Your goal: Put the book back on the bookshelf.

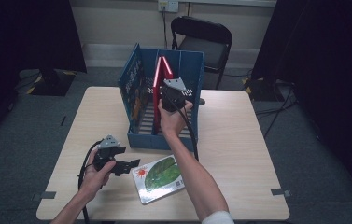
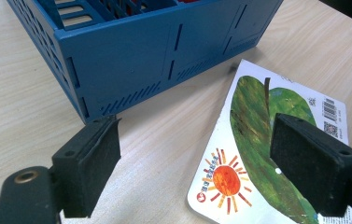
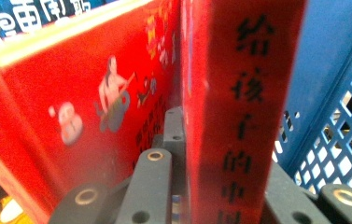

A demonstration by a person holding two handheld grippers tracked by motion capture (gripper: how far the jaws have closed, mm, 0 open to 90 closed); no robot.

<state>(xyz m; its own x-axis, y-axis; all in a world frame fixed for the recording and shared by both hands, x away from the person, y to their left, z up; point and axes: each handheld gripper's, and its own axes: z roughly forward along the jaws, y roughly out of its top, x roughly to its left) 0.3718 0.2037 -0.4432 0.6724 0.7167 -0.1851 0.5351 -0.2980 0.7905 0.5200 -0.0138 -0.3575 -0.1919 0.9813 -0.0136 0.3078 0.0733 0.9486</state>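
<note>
A blue slotted crate [image 1: 164,136] stands at the middle of the table, and a tall red book [image 1: 160,70] rises upright out of it. My right gripper [image 1: 166,91] is shut on that book at its near edge, above the crate. In the right gripper view the red spine [image 3: 239,116] with black characters sits between the jaws of the right gripper [image 3: 225,175], and a second red book [image 3: 94,107] leans beside it. My left gripper [image 1: 134,164] stands open and holds nothing, low over the table beside a flat book with a green leaf and sun cover [image 1: 162,175]. In the left gripper view that leaf book [image 2: 253,121] lies beyond the left gripper [image 2: 194,163].
The crate's blue front wall [image 2: 164,60] stands just beyond the left gripper. Its perforated side wall [image 3: 341,116] is close on the right of the held book. A black chair [image 1: 206,37] stands behind the table. Bare tabletop [image 1: 239,140] lies right of the crate.
</note>
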